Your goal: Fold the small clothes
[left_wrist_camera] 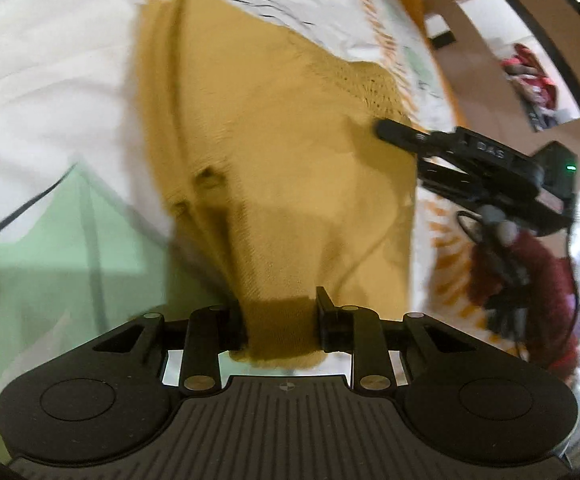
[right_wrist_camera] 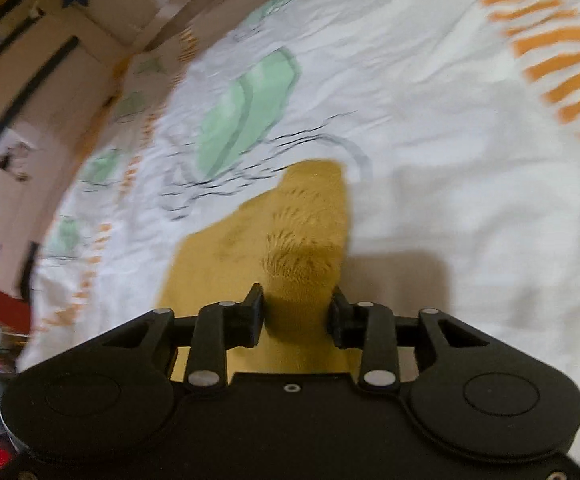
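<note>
Spread over a white bedsheet (right_wrist_camera: 429,140) printed with green shapes and orange dashes: mustard knit garment (left_wrist_camera: 274,152). Left tongs (left_wrist_camera: 280,320) clenched on its cuff, right tongs (right_wrist_camera: 297,316) clamped on another bunched edge. Beige walls behind.

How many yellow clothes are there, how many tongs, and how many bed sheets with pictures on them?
Yellow knitted clothes: 1
Tongs: 2, the left tongs and the right tongs, each with the yellow knit between its fingers
Printed sheets: 1
Total: 4
</note>
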Tool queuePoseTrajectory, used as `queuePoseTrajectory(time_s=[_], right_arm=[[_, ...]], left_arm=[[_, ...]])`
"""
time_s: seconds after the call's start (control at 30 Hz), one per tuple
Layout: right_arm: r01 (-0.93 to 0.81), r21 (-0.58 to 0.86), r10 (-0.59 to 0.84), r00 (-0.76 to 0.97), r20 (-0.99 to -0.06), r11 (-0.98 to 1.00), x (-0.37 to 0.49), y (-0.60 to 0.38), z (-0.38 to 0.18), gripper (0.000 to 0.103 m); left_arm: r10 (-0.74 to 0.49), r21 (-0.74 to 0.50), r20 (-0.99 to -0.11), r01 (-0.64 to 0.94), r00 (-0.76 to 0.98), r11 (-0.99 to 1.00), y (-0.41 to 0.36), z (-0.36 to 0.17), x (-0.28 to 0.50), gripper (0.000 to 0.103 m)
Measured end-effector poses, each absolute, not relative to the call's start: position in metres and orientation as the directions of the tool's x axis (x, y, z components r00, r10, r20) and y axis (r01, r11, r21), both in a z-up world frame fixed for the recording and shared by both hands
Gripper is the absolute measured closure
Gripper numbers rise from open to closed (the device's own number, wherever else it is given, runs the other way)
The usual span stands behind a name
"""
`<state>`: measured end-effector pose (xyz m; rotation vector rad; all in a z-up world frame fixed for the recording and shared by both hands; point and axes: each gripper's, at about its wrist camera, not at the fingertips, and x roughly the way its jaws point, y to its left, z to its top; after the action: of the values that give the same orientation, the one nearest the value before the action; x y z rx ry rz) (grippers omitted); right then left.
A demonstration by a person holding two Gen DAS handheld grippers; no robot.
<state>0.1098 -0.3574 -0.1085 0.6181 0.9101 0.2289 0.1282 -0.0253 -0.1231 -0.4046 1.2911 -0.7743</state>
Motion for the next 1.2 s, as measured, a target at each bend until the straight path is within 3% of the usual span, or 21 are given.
queuePoseTrajectory(time_s=[0.33, 0.47, 0.57, 0.67, 0.9, 1.07, 1.2], right_arm=[[0.098, 0.567, 0.347, 0.702, -0.622, 0.818, 0.089, -0.373, -0.106, 0.056], [0.067, 0.561, 0.343, 0.731, -0.59, 0.825, 0.081, -0.376, -0.101, 0.041], [0.046, 0.537, 0.328, 0.746, -0.579, 0.842, 0.077, -0.374, -0.095, 0.039], [0.039, 0.504, 0.299, 0.765, -0.571, 0.863, 0.075, -0.373, -0.091, 0.03], [0.058, 0.48, 0.258, 0.784, -0.565, 0.875, 0.075, -0.377, -0.089, 0.027], [0.085, 0.443, 0.216, 0.78, -0.587, 0.893, 0.078, -0.378, -0.093, 0.027], [0.1, 0.401, 0.181, 0.777, -0.603, 0.911, 0.081, -0.377, -0.096, 0.026]], left_arm=[[-0.627, -0.549, -0.737, 0.317, 0.255, 0.774, -0.02, -0.118, 0.098, 0.072], [-0.583, -0.489, -0.74, 0.328, 0.336, 0.809, -0.031, -0.101, 0.082, 0.072], [-0.552, -0.421, -0.723, 0.369, 0.415, 0.829, -0.028, -0.082, 0.065, 0.072], [-0.536, -0.371, -0.683, 0.395, 0.497, 0.84, -0.029, -0.059, 0.059, 0.071], [-0.55, -0.38, -0.623, 0.399, 0.557, 0.835, -0.052, -0.032, 0.083, 0.07], [-0.481, -0.323, -0.638, 0.357, 0.602, 0.876, -0.065, -0.048, 0.112, 0.066], [-0.39, -0.272, -0.7, 0.282, 0.598, 0.92, -0.067, -0.08, 0.135, 0.066]])
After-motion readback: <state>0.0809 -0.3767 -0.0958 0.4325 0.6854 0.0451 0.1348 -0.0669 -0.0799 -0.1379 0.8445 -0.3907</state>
